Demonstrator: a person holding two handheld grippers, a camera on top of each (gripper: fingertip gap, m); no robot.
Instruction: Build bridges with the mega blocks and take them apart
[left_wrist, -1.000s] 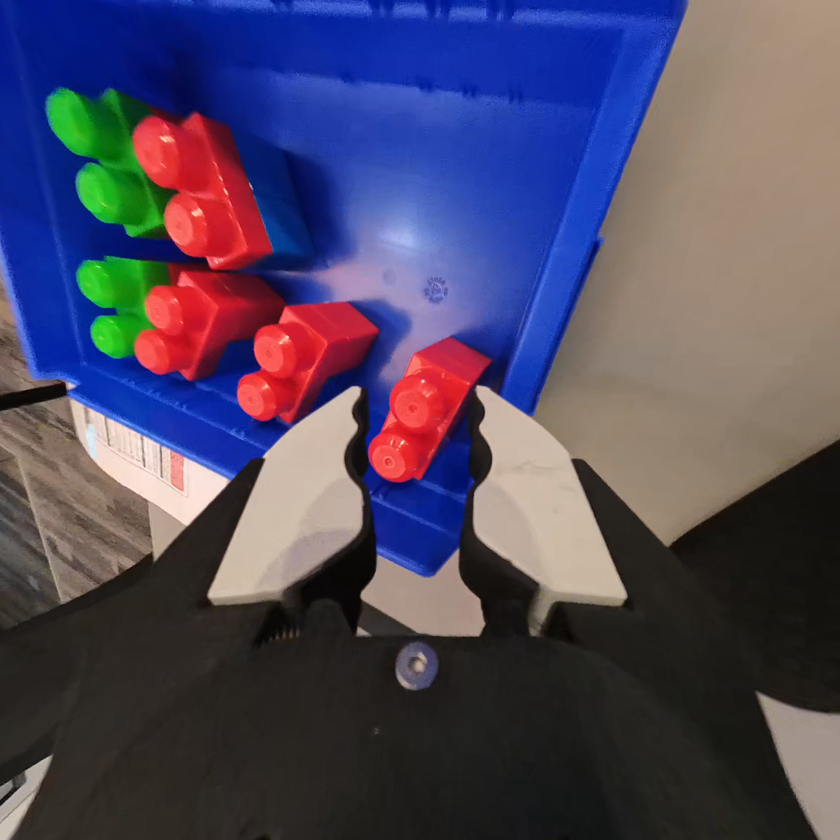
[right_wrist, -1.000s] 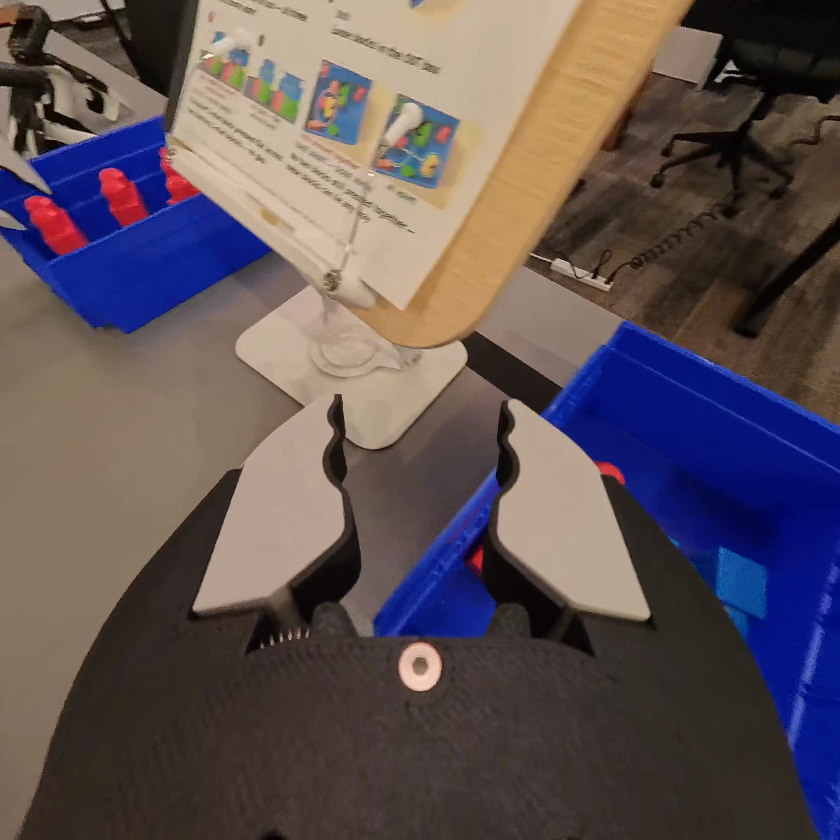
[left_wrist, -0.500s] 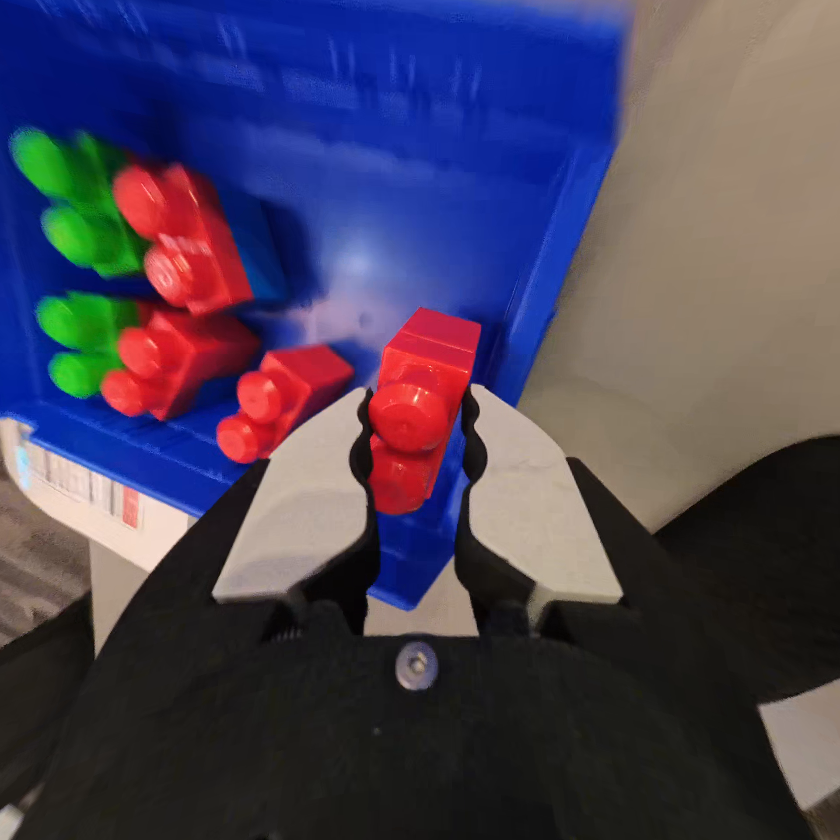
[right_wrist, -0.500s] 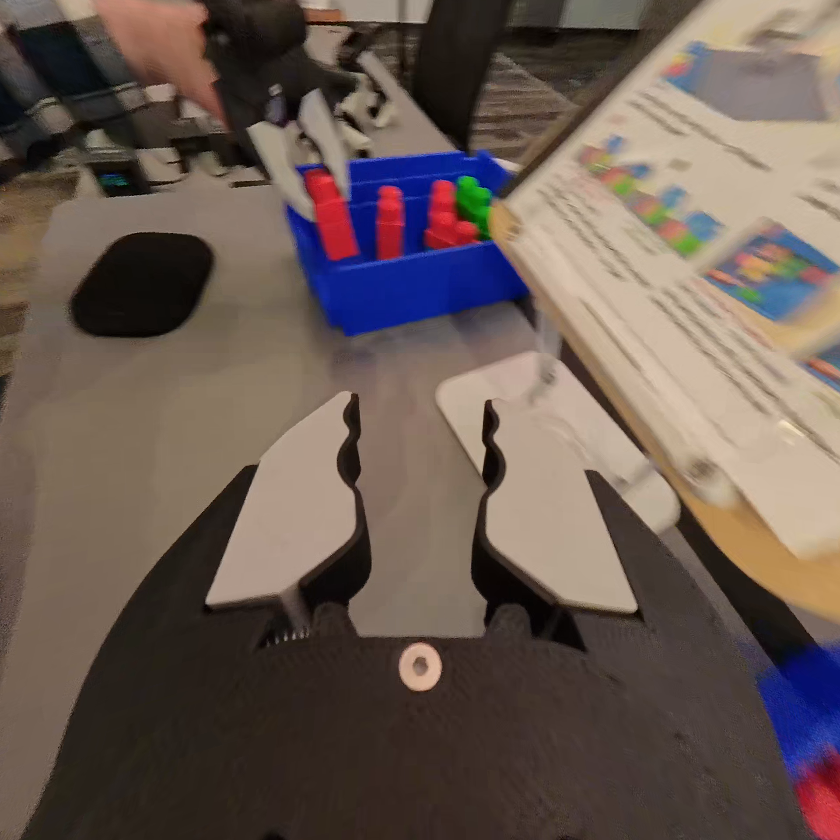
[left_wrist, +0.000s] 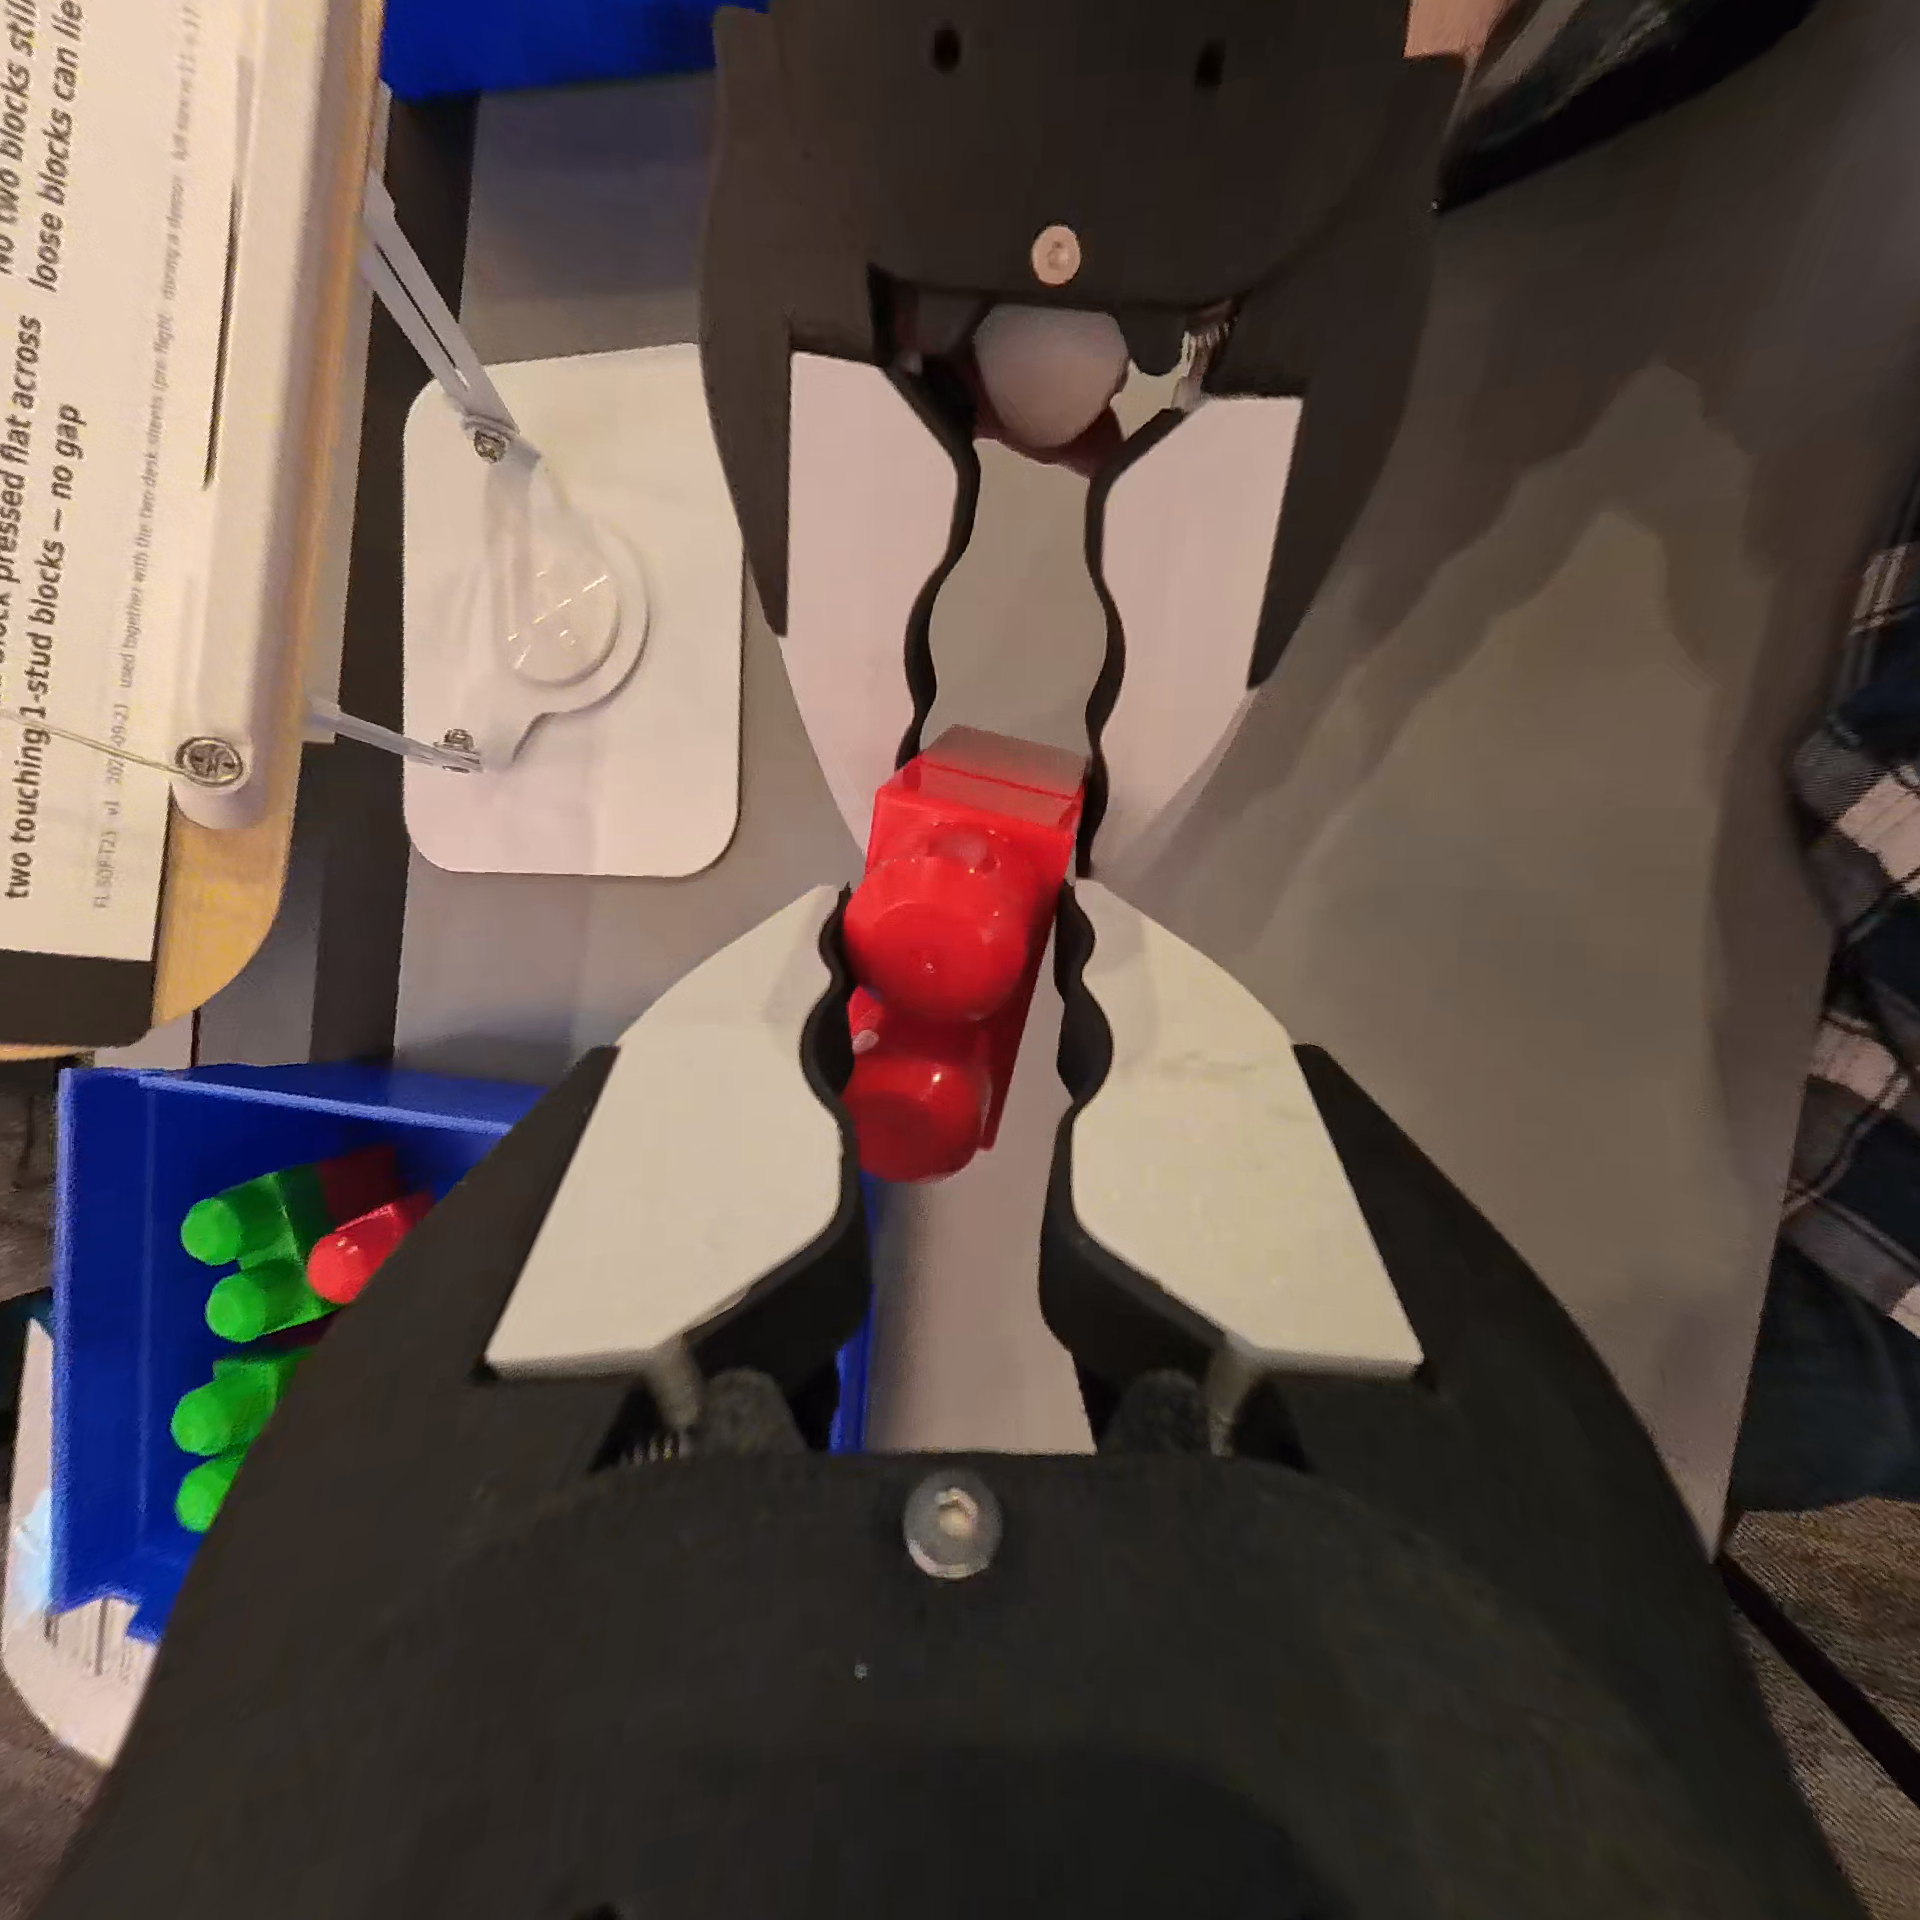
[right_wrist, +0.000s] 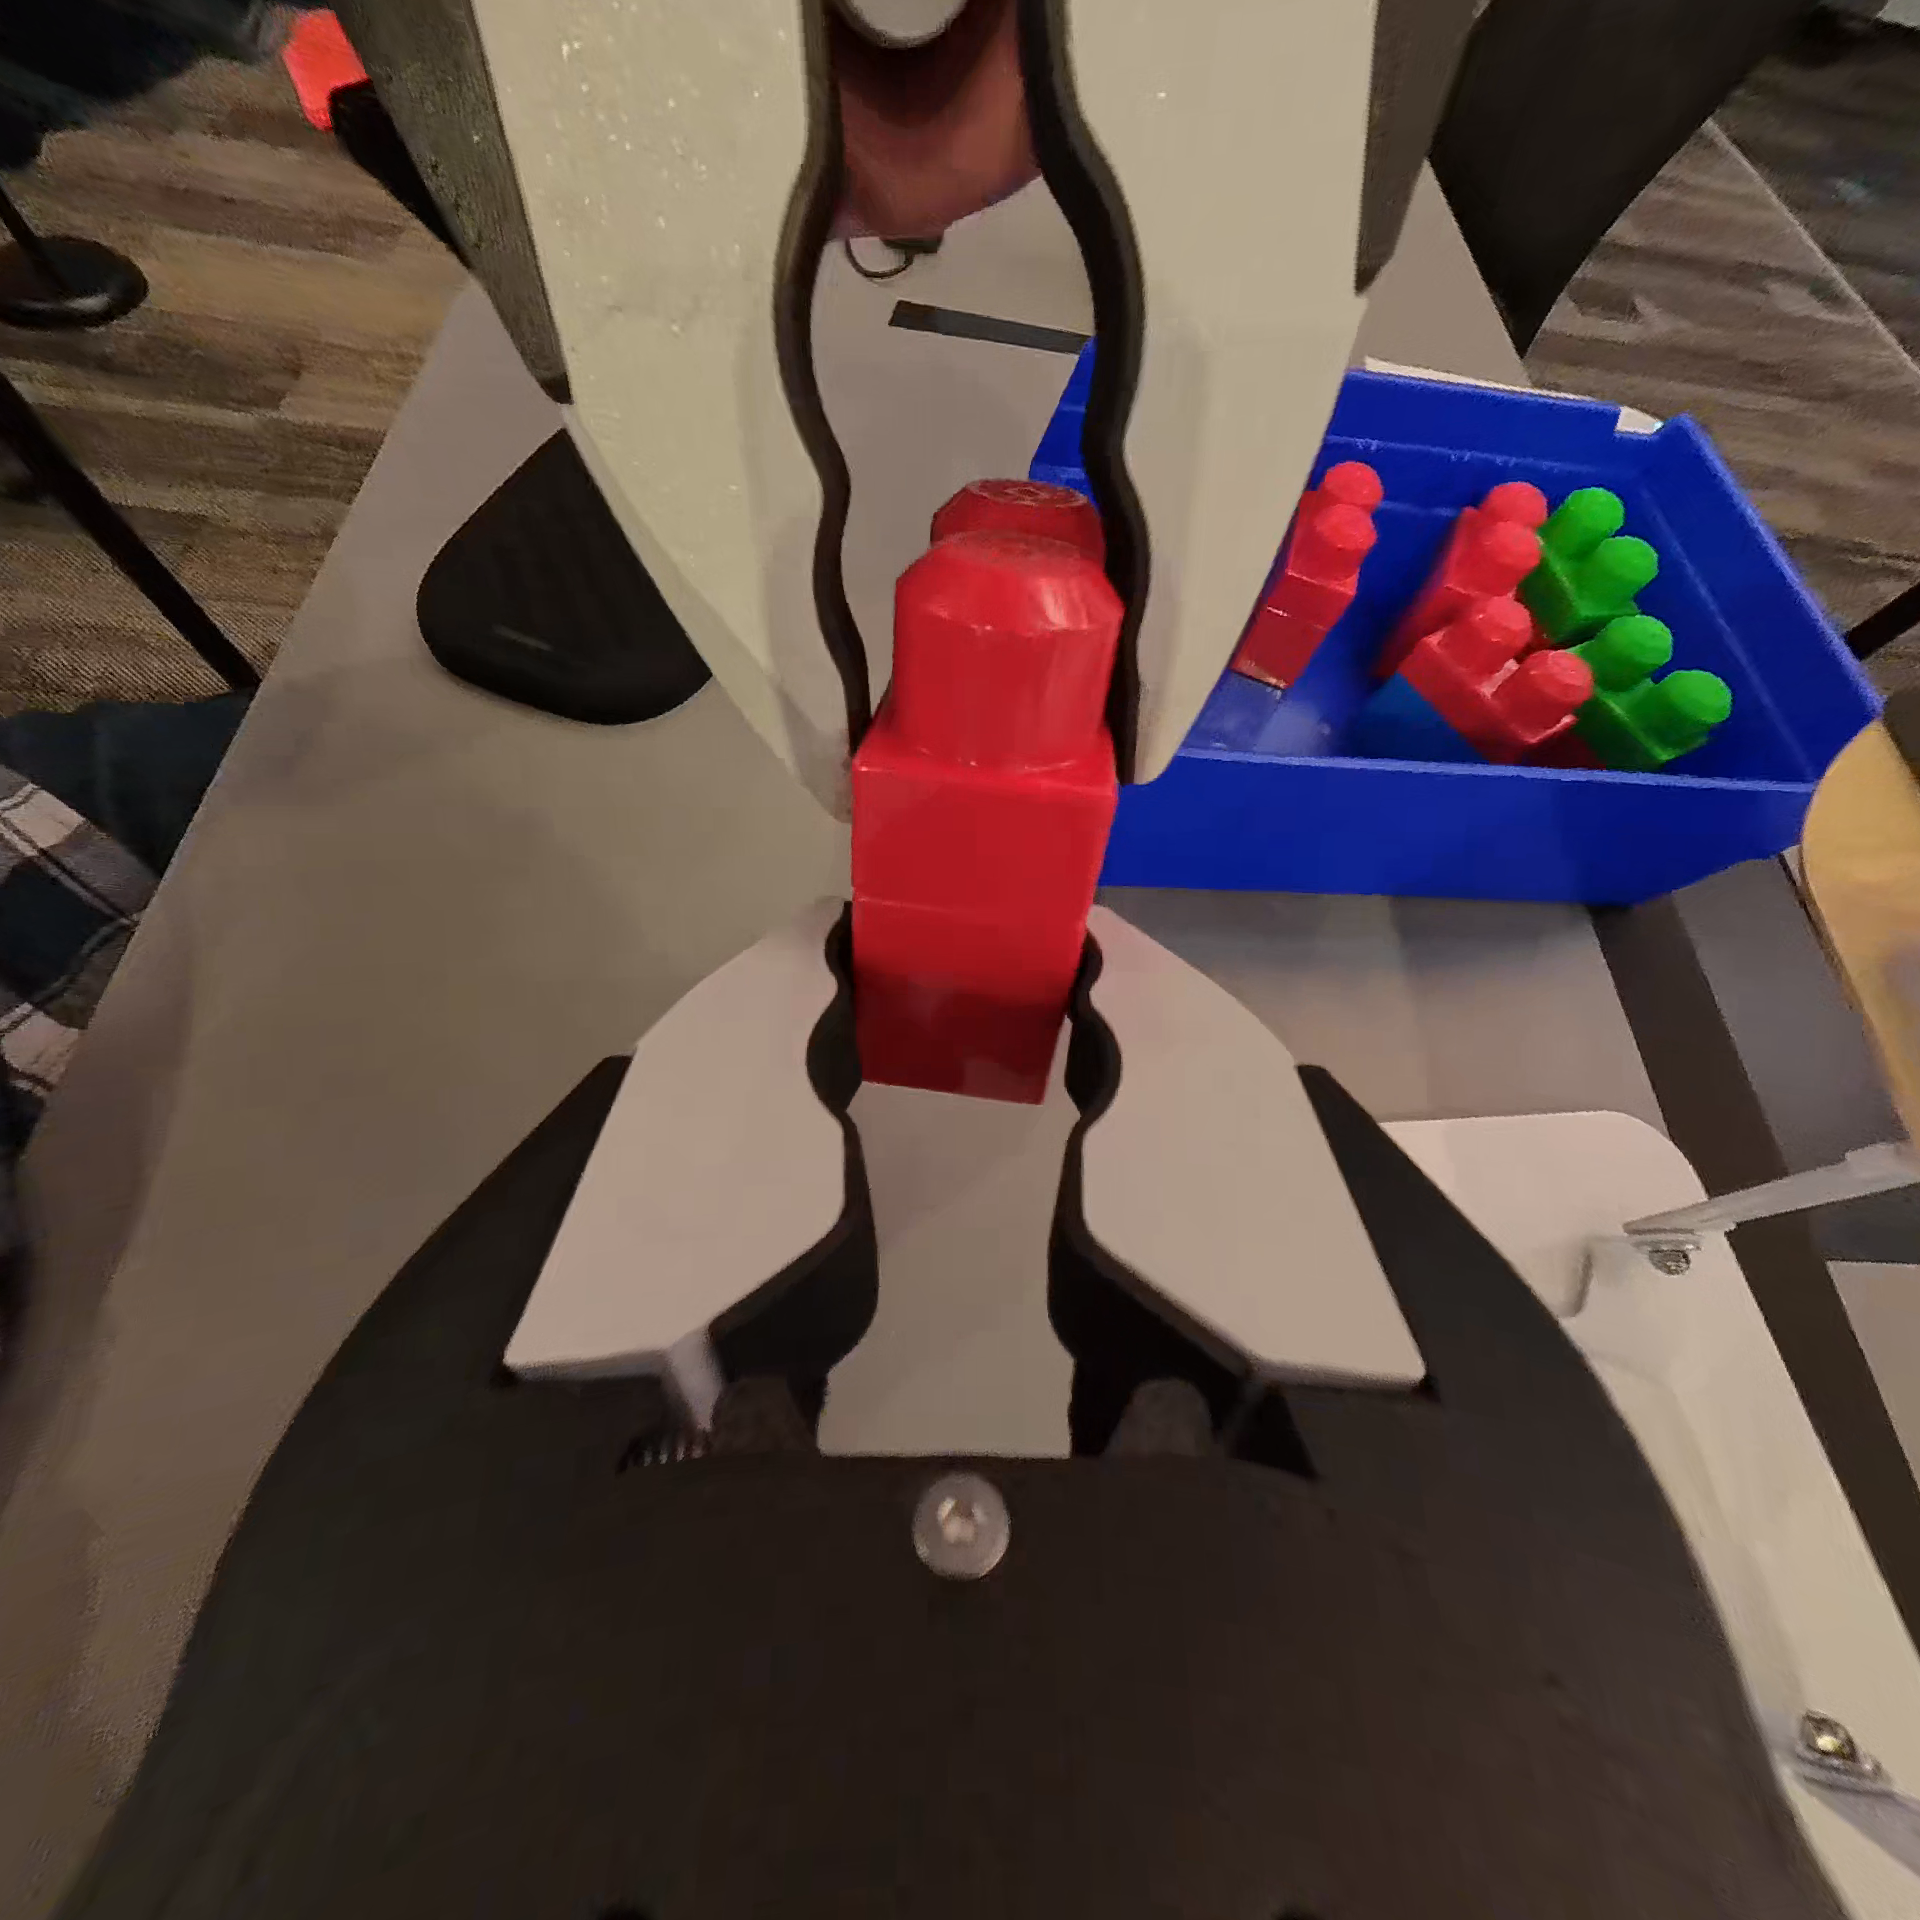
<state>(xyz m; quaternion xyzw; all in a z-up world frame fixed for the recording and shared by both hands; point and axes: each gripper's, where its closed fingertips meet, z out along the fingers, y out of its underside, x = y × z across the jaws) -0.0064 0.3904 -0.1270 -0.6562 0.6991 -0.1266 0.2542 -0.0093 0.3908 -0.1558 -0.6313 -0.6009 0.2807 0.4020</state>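
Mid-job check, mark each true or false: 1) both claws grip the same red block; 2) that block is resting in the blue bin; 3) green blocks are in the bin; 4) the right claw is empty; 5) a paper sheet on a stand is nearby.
1) True: left claw and right claw both clamp the red block.
2) False: it is held over the grey table, outside the blue bin.
3) True: green blocks.
4) False: it grips the red block.
5) True: paper sheet.
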